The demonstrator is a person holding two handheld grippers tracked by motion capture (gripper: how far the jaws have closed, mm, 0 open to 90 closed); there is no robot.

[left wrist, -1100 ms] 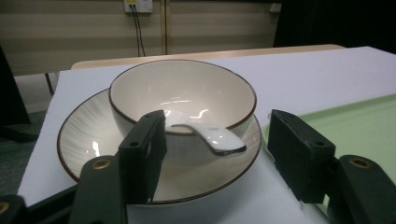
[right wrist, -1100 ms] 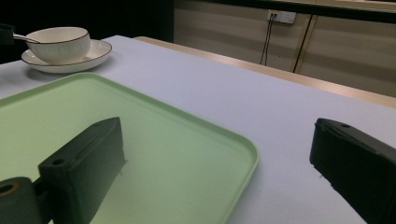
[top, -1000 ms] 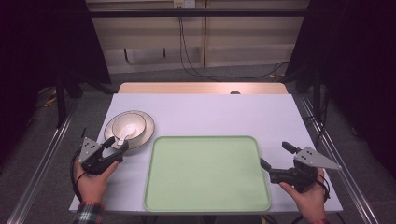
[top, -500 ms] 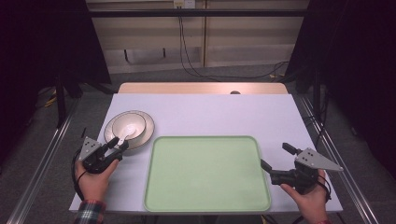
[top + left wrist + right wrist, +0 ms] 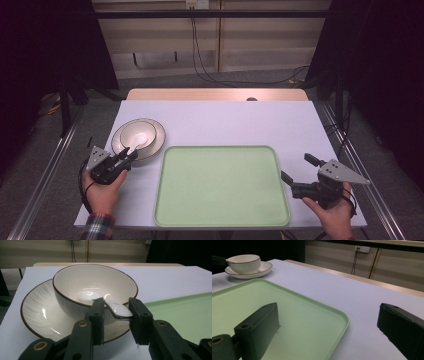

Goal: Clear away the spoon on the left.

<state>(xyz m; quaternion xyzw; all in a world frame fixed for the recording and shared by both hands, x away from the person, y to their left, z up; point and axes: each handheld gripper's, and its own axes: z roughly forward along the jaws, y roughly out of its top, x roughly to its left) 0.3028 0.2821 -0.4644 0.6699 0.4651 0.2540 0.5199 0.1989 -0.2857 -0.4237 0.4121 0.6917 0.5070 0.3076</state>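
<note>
While the white ceramic spoon (image 5: 117,310) rests in the cream bowl (image 5: 95,287) with its handle jutting over the rim at 5 o'clock, that handle is now bracketed by the jaws of the left gripper (image 5: 116,315), which over the last second has been eased slightly back toward the person, at 6 o'clock. The jaws are seen apart, not yet clamped, so a grasp of the spoon is judged imminent. The bowl, dark-rimmed and glossy, is seated on a ribbed plate (image 5: 155,142) at 10 o'clock of the green tray (image 5: 222,187). The right gripper (image 5: 295,172) is held open at the tray's 3 o'clock edge, unmoved.
</note>
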